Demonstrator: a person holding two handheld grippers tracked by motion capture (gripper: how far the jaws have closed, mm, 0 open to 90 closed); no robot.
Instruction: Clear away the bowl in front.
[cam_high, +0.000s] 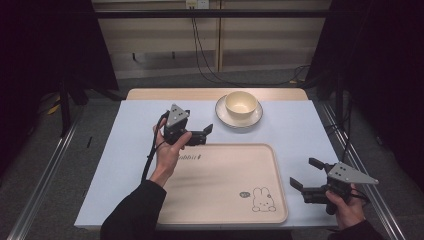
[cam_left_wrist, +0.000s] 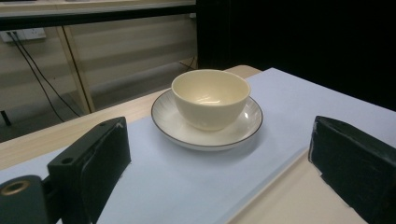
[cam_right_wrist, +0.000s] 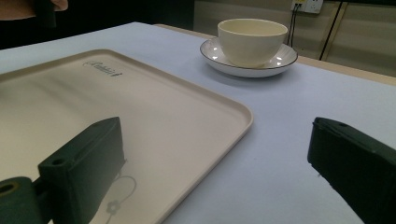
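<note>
A cream bowl (cam_high: 241, 103) (cam_left_wrist: 210, 97) (cam_right_wrist: 252, 40) sits on a white saucer (cam_high: 223, 115) (cam_left_wrist: 174, 129) (cam_right_wrist: 280, 62) with a dark rim, at the far middle of the pale blue table. A beige tray (cam_high: 220, 185) (cam_right_wrist: 140, 107) with a rabbit drawing lies in front of it and has nothing on it. My left gripper (cam_high: 206, 135) (cam_left_wrist: 219, 179) is open above the tray's far left corner, aimed at the bowl and short of it. My right gripper (cam_high: 306, 172) (cam_right_wrist: 215, 177) is open at the tray's right edge, jaws empty.
The tabletop (cam_high: 125, 150) is a pale blue sheet over a wooden table. Metal rails run along both sides on the floor. Black cables (cam_high: 200, 55) hang from a wall socket behind the table. Dark curtains stand at the left and right.
</note>
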